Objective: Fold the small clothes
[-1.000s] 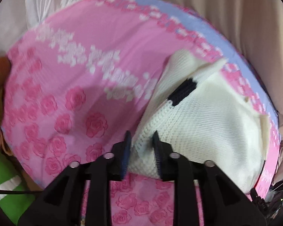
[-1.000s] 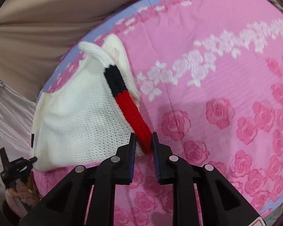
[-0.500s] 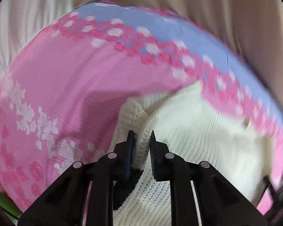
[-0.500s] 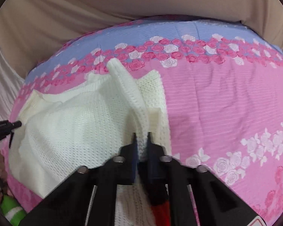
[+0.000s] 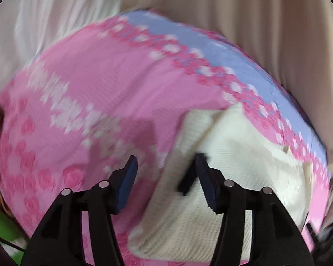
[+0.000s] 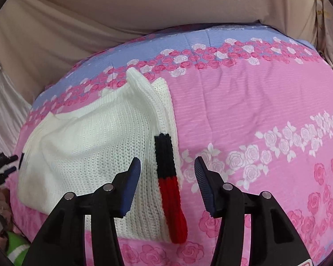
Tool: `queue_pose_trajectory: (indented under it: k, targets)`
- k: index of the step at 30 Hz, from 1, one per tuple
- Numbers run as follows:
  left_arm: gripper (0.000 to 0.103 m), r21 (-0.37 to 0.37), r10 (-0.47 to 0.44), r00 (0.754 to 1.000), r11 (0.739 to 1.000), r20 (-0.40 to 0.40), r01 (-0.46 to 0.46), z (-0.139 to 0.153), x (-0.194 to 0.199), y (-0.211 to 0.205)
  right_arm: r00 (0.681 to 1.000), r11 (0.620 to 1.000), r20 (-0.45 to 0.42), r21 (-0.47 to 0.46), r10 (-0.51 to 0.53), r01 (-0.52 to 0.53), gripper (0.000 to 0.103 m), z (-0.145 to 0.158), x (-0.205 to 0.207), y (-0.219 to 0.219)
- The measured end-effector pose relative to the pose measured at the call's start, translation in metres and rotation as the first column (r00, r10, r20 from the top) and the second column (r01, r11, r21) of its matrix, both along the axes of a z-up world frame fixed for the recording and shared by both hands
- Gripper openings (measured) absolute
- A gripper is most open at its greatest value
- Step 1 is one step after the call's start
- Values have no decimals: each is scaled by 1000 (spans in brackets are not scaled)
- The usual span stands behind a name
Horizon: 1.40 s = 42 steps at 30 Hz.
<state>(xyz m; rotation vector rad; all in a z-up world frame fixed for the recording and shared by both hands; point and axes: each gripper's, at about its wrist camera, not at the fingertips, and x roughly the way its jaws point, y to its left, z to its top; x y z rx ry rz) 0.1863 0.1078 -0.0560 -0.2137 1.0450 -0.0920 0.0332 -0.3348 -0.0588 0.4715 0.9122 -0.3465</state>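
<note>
Both the left gripper (image 5: 164,170) and right gripper (image 6: 167,173) gape wide, empty, over the soft, light, floppy cream knitted sweater (image 6: 95,146) lying by the pink rose-print bedspread's (image 6: 255,110) blue-bordered far edge; I'd pinch its thicker ribbed black-and-red cuff (image 6: 169,188).

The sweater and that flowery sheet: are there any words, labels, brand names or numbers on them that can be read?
None can be read.
The white knit sweater has only a black and red cuff, no lettering.
The pink rose bedsheet carries flowers only.
The left wrist view is too blurred to show text.
</note>
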Motion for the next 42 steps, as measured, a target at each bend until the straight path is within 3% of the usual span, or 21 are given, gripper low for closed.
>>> queue_pose_trajectory:
  k: [2, 4, 5, 6, 7, 11, 13, 16, 18, 20, 21, 24, 28, 29, 31, 33, 34, 35, 36, 39, 42]
  targets:
    - [72, 78, -55, 998, 995, 13, 54, 1, 12, -28, 1000, 1000, -4, -19, 20, -20, 58, 3, 23, -1]
    - [73, 154, -84, 996, 984, -27, 88, -11, 31, -49, 999, 998, -21, -48, 31, -32, 58, -2, 49, -4]
    - [58, 169, -93, 994, 980, -51, 101, -17, 37, -55, 999, 998, -36, -52, 29, -31, 58, -6, 57, -5]
    - [34, 167, -105, 991, 979, -80, 117, -24, 43, -58, 998, 999, -49, -26, 40, -42, 37, -13, 66, -8]
    - [23, 154, -115, 987, 979, -109, 131, -31, 48, -59, 996, 998, -63, 15, 58, -57, 9, -18, 72, -10]
    - [15, 22, -51, 997, 998, -61, 52, -12, 45, -36, 989, 996, 150, 92, 6, -20, 7, 26, 58, -22]
    - [10, 24, -4, 1000, 1000, -26, 5, -5, 43, -27, 984, 993, 176, 122, -31, 10, 7, 22, 57, -35]
    - [10, 73, 40, 996, 997, -78, -35, -24, 55, -21, 997, 990, -79, 135, -19, 30, 18, -32, 76, -47]
    - [11, 53, 43, 986, 998, -161, -35, -35, 53, -13, 998, 983, -24, 173, -60, 64, 21, -28, 58, -48]
    - [17, 0, 53, 991, 999, -121, -53, -24, 36, 1, 995, 981, 32, 173, -97, 90, 37, -13, 31, -43]
    - [29, -15, 55, 993, 998, -109, -57, -18, 24, 8, 994, 980, 43, 178, -100, 91, 47, -9, 17, -40]
    - [57, -73, 70, 992, 994, -105, -78, -15, -17, 31, 997, 975, 10, 211, -80, 76, 54, -21, -25, -25]
    - [62, -186, 119, 972, 970, -201, -157, -44, -53, 42, 996, 927, -43, 364, -78, 88, 60, -65, -64, -6]
    - [62, -186, 127, 968, 968, -219, -169, -51, -56, 40, 994, 930, -3, 353, -105, 99, 61, -65, -71, -1]
    - [65, -208, 141, 958, 958, -249, -195, -65, -59, 34, 990, 914, 34, 390, -135, 112, 80, -68, -68, 3]
    - [75, -205, 159, 963, 957, -217, -205, -68, -57, 24, 988, 900, 62, 422, -144, 105, 82, -70, -57, 4]
    - [74, -189, 161, 964, 961, -211, -202, -68, -54, 19, 988, 902, 65, 420, -138, 98, 74, -69, -49, 5]
    - [62, -183, 159, 967, 963, -199, -196, -67, -49, 12, 992, 904, 70, 421, -109, 70, 56, -70, -38, 7]
    - [40, -188, 146, 969, 965, -201, -184, -66, -44, 7, 995, 895, 54, 443, -83, 51, 14, -72, -29, 6]
    - [27, -285, 108, 972, 944, -206, -166, -50, -31, -2, 987, 891, 111, 450, -117, 55, 12, -48, -23, -4]
    - [27, -348, 45, 996, 935, -74, -68, 5, -33, -14, 967, 917, 214, 397, -137, 42, 11, 7, -40, -25]
